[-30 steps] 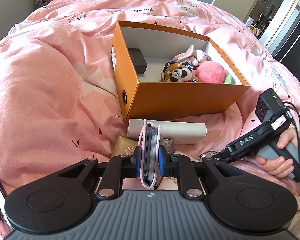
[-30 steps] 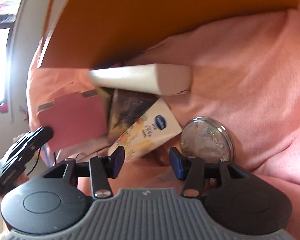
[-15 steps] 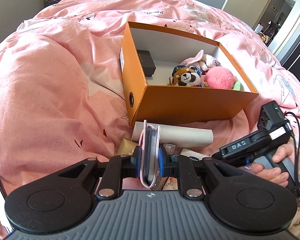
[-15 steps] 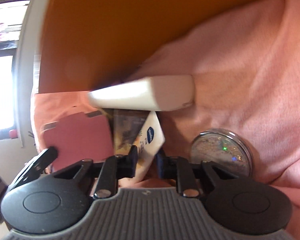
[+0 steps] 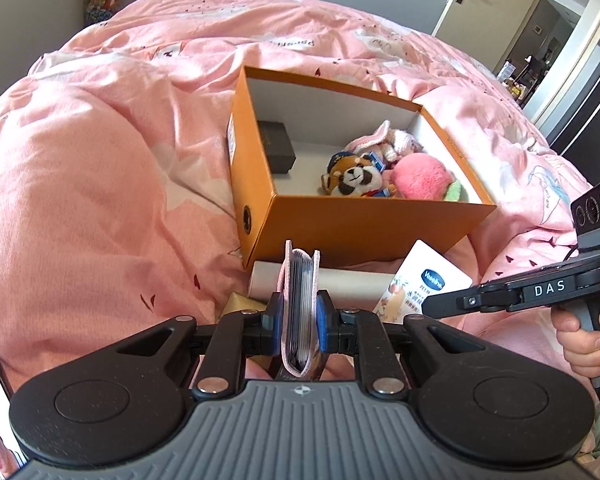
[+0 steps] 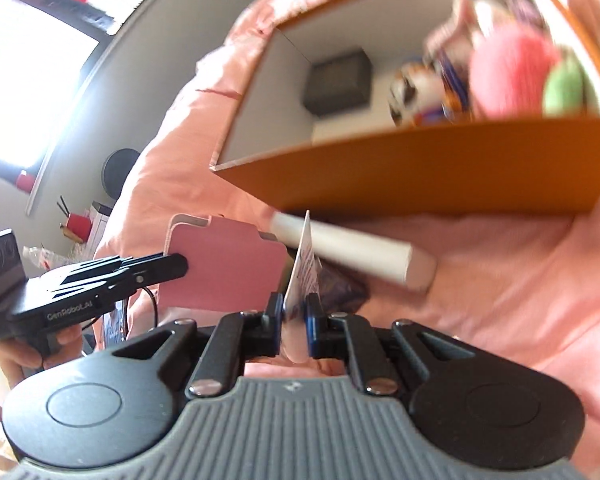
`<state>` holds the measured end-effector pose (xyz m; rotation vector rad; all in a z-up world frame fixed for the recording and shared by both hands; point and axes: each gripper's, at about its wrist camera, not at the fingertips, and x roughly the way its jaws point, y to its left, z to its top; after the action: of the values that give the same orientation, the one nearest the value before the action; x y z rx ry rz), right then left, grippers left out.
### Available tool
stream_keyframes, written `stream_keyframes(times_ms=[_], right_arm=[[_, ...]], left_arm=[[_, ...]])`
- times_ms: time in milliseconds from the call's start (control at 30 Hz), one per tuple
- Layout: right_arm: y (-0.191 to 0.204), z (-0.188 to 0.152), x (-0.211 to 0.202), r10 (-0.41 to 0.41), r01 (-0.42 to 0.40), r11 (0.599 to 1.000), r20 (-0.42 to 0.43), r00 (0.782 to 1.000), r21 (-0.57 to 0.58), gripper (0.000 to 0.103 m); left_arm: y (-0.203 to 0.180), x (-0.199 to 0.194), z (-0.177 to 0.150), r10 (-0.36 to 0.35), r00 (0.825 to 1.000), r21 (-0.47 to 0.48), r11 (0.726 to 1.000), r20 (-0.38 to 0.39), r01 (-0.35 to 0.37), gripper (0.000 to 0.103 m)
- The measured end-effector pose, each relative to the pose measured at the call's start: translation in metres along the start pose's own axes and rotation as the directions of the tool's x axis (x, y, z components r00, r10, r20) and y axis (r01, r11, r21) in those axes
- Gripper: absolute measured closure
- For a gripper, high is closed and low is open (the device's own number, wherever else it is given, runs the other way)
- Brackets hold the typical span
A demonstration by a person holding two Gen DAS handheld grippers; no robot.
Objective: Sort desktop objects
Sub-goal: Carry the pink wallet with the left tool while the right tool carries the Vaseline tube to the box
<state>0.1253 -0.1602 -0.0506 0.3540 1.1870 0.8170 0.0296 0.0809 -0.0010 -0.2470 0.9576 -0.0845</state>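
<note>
Since a second ago the right gripper (image 6: 294, 320) has closed on the tube (image 5: 424, 280), a flat white hand-cream tube with a blue logo, and lifted it off the bed (image 5: 92, 184), so the box (image 5: 364, 220) now shows from above in the right wrist view. Its jaws are narrow and clamp the tube edge-on near one end; the rest sticks up just in front of the box's near wall. The left gripper (image 5: 298, 320) holds the card wallet (image 5: 300, 300), pink with stacked sleeves, upright between nearly closed jaws, also in front of that near wall. The tube looks light, smooth and squashy, so I judge a firm pinch on the flat crimped end safer than on the soft middle, where it could slip or bulge. The wallet looks light and floppy, best held across its thickness as now. Both seem bound for the box, where plush toys (image 5: 356, 172) and a dark case (image 5: 276, 148) lie.
</note>
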Motion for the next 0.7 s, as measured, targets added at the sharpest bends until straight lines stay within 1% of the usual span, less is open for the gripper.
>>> stream_keyframes(times_ms=[167, 267, 367, 567, 700], right_arm=[[0.009, 0.002, -0.031, -0.016, 0.022, 0.996, 0.061, 0.998, -0.088, 0.090], [0.017, 0.007, -0.043, -0.012, 0.025, 0.992, 0.102, 0.995, -0.123, 0.090], [0.028, 0.014, -0.059, -0.001, 0.025, 0.987, 0.150, 0.989, -0.158, 0.090], [0.044, 0.035, -0.080, 0.043, 0.009, 0.980, 0.252, 0.967, -0.199, 0.090], [0.047, 0.051, -0.083, 0.063, 0.004, 0.977, 0.303, 0.951, -0.213, 0.090]], left_arm=[[-0.008, -0.015, 0.009, -0.053, 0.998, 0.012, 0.999, 0.039, 0.052, 0.084], [-0.009, -0.027, 0.017, -0.090, 0.994, 0.018, 0.996, 0.070, 0.089, 0.084], [-0.010, -0.037, 0.029, -0.110, 0.989, 0.030, 0.994, 0.101, 0.108, 0.084], [-0.020, -0.048, 0.060, -0.094, 0.983, 0.110, 0.991, 0.160, 0.077, 0.084], [-0.026, -0.045, 0.086, -0.098, 0.979, 0.158, 0.985, 0.181, 0.069, 0.085]])
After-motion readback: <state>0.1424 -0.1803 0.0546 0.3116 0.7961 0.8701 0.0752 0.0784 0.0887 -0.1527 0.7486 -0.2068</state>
